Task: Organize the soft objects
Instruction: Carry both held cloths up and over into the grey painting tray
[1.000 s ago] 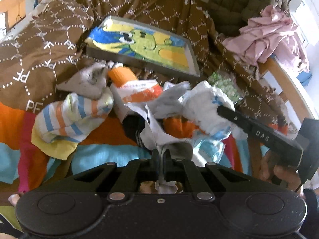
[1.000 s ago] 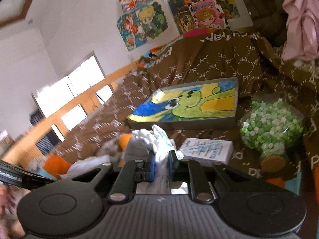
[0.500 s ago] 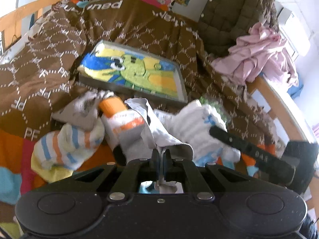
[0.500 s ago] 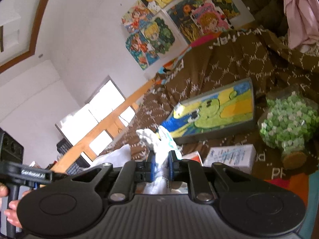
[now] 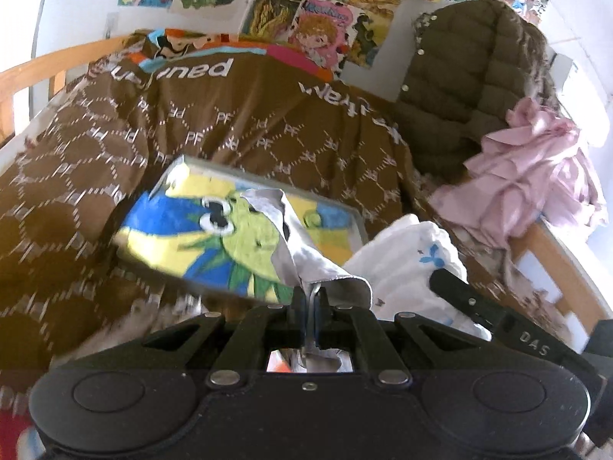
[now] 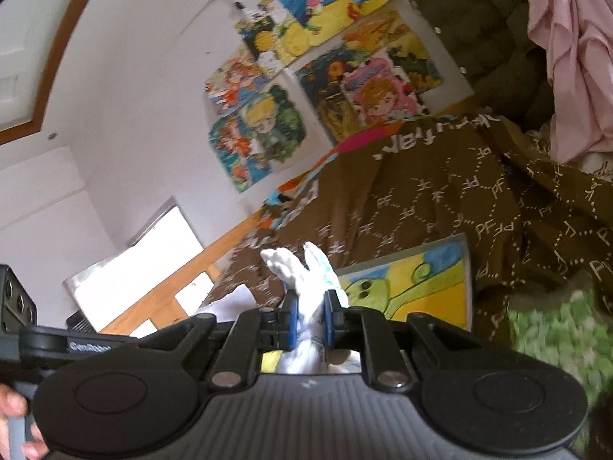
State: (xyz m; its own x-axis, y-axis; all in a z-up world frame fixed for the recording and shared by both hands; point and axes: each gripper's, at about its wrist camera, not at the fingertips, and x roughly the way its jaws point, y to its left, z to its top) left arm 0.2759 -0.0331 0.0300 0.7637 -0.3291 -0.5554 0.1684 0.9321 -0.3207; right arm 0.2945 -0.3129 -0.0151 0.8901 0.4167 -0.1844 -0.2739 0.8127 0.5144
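Observation:
My left gripper (image 5: 309, 295) is shut on a grey cloth (image 5: 295, 245), which stands up out of the jaws in front of the painted canvas (image 5: 214, 230). A white cloth with small blue prints (image 5: 406, 268) bulges just right of it, and the right gripper's black body crosses its lower edge in the left wrist view. My right gripper (image 6: 309, 318) is shut on that white cloth (image 6: 306, 272), whose bunched end sticks up above the blue pads (image 6: 290, 318). Both cloths hang lifted over the brown patterned bedspread (image 5: 249, 126).
A framed frog painting (image 6: 421, 287) lies on the bedspread. An olive padded jacket (image 5: 471, 76) and a pink garment (image 5: 536, 180) are heaped at the bed's right end by the wooden rail (image 5: 555, 245). A bag of green bits (image 6: 551, 329) lies right. Posters (image 6: 325, 76) cover the wall.
Both grippers have risen and tilted upward with their cloths; the sock pile and the box have dropped out of view, and the wall posters have come into the left wrist view.

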